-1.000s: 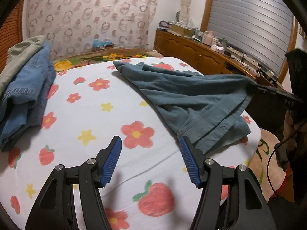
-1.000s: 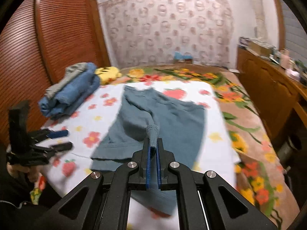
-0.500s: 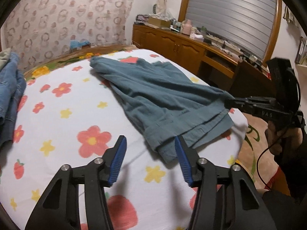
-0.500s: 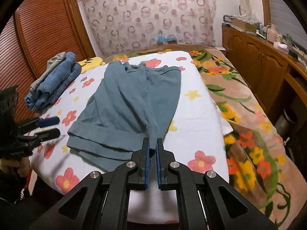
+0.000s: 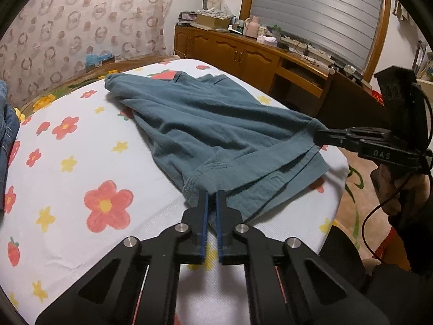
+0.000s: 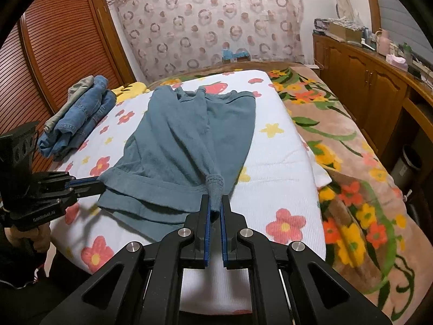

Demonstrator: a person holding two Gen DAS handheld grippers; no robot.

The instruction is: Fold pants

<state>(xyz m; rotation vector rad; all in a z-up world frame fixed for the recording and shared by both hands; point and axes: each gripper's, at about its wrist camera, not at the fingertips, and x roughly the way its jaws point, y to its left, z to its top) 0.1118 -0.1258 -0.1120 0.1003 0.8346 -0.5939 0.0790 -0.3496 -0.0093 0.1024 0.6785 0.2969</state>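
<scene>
A home bedroom: bed, wooden wardrobe, cluttered sideboard.

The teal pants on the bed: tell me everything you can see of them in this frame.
The pants are dull teal, of a soft, matte knit-looking fabric with stitched hem bands. They lie spread and creased on the flowered sheet, waistband at the far end, hems toward the cameras. The left gripper is shut on one hem corner; the right gripper is shut on another hem, bunched between its blue pads and pulled into a ridge. Folded jeans lie apart, to one side.
</scene>
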